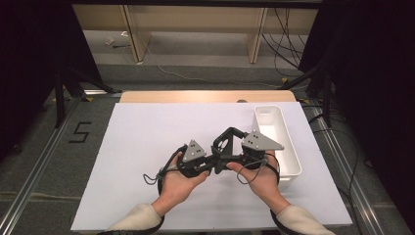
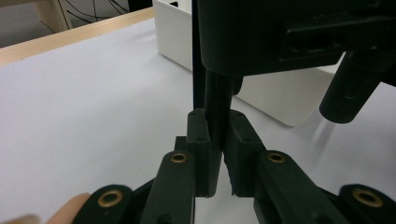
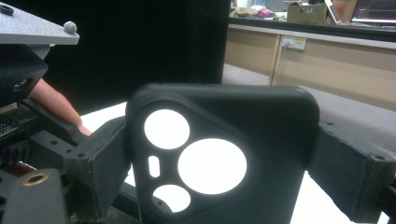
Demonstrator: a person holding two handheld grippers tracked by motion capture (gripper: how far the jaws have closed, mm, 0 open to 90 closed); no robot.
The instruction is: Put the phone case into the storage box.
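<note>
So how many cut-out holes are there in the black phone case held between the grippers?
4 in the black soft phone case, seen in the right gripper view: one round upper left, one large round centre, one small slot, one round at the bottom.

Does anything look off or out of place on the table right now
Nothing stands out. Both grippers hold a black phone case above the white mat, and the white bin sits upright at its right edge.

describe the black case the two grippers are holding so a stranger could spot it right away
Start at the white sheet covering the table; near its right edge stands a long white plastic bin. Just left of the bin, the left gripper and right gripper hold a black soft phone case between them. It alone has round camera cutouts in one corner.
</note>
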